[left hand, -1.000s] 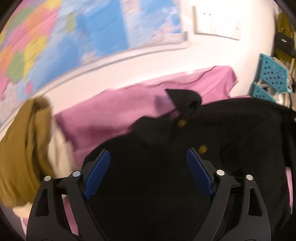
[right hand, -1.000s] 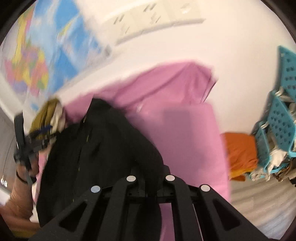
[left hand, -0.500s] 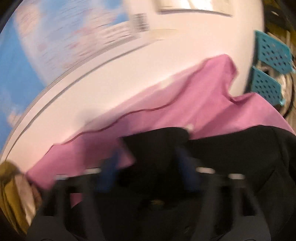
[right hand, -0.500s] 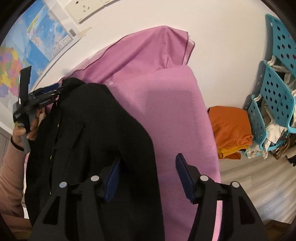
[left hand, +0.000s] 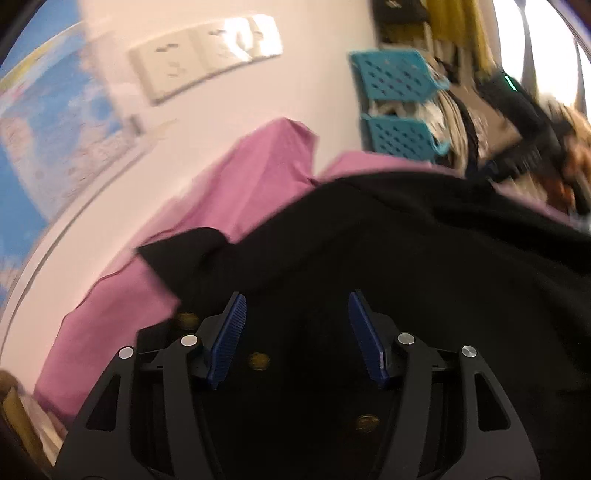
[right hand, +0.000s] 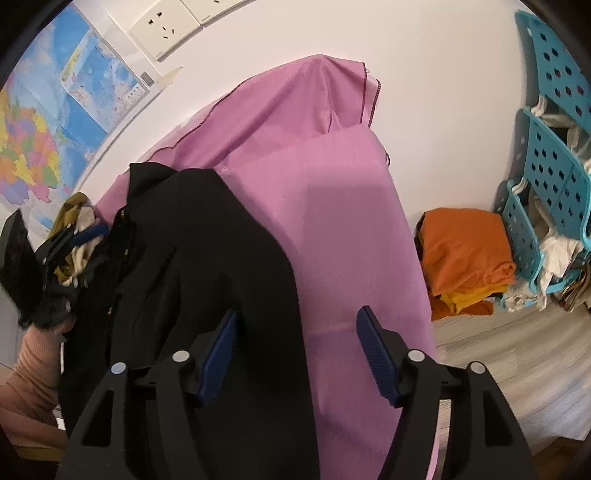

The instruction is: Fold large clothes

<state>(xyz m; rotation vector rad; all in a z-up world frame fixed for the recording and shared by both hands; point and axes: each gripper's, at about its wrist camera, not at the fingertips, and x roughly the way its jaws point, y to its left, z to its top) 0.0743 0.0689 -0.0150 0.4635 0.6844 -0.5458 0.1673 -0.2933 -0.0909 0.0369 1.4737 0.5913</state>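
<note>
A large black garment with gold buttons point(left hand: 406, 258) lies on a pink cloth point(left hand: 255, 184) that covers the work surface. My left gripper point(left hand: 297, 328) is open just above the garment near its collar and button line. In the right wrist view the same black garment point(right hand: 207, 266) lies along the left side of the pink cloth point(right hand: 343, 229). My right gripper point(right hand: 297, 343) is open over the garment's right edge. The left gripper point(right hand: 70, 240) also shows there, far left, over the collar end.
Folded orange clothes point(right hand: 465, 254) lie on the floor to the right, beside blue plastic baskets point(right hand: 546, 192). A heap of olive and white clothing point(right hand: 74, 214) sits at the far left. A map point(right hand: 55, 122) and wall sockets point(right hand: 166, 26) are on the wall behind.
My right gripper was shut on the garment's edge and has opened and let go. My left gripper has swung right along the collar end, closed partly in a blur, and is open now.
</note>
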